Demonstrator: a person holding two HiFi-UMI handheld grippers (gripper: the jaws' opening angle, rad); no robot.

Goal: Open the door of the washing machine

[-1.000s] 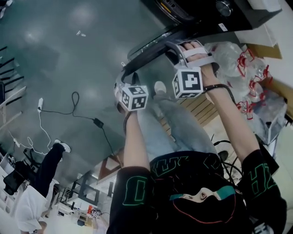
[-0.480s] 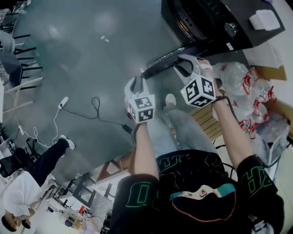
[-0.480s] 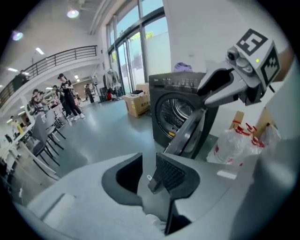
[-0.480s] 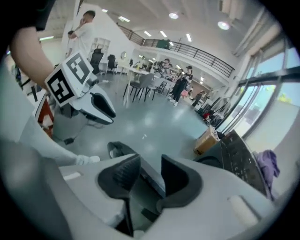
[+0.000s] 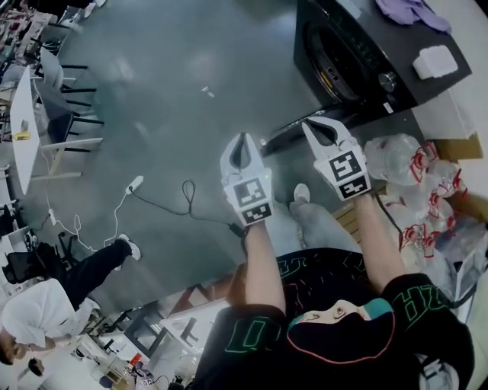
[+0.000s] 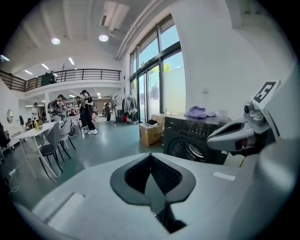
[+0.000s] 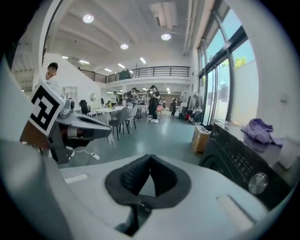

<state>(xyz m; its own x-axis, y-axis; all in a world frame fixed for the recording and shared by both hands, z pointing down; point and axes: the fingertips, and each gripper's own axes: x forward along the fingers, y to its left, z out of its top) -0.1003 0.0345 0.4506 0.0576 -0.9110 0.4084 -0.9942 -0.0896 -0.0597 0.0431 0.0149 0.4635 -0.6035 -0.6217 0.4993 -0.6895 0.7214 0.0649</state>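
Holding both jaws pressed together and empty, left gripper (image 5: pixel 242 141) and right gripper (image 5: pixel 311 126) hang near the washer (image 5: pixel 358 68). Door (image 5: pixel 282 139) stands open. Risk: a careless gripper swing knocks it shut.

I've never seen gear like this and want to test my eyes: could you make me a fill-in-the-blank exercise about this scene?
1. The door of the washing machine stands ____.
2. The left hand-held gripper and the right hand-held gripper both have their jaws ____.
3. A ____ cloth lies on top of the washing machine.
Missing words: open; shut; purple.
Both pairs of jaws have just closed, with nothing between them.
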